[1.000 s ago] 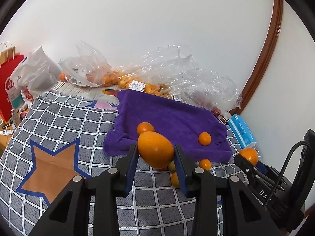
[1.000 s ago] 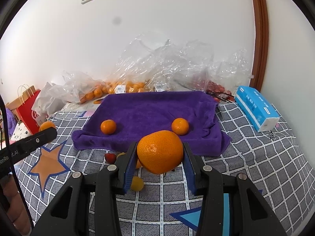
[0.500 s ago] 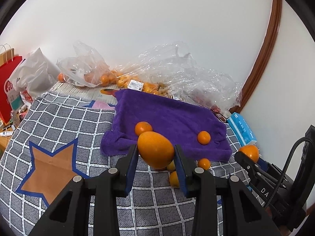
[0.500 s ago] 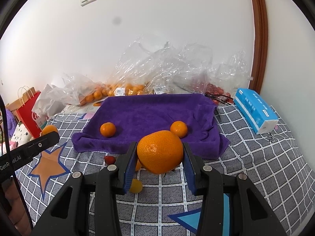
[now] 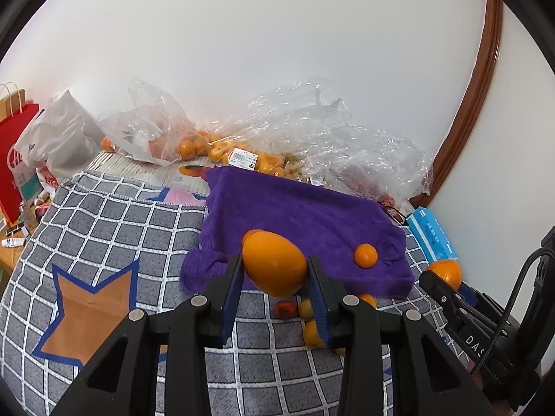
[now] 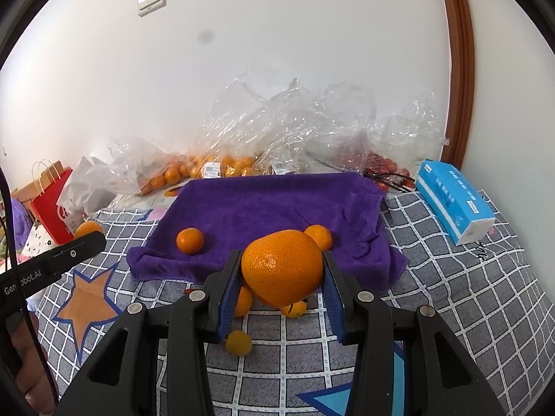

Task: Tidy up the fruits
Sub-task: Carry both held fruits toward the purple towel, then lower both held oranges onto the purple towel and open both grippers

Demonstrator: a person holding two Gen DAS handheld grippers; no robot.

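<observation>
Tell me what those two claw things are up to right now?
Left gripper shut on smooth orange. Right gripper shut on big dimpled orange. Two small oranges on purple towel. Loose small fruit beneath, nothing blocking.

Even bright diffuse light, soft shadows only, mild glare on the plastic bags (image 6: 305,121), sharp focus throughout, heavy fisheye bending the door frame (image 5: 475,79), black vignette at all corners.
</observation>
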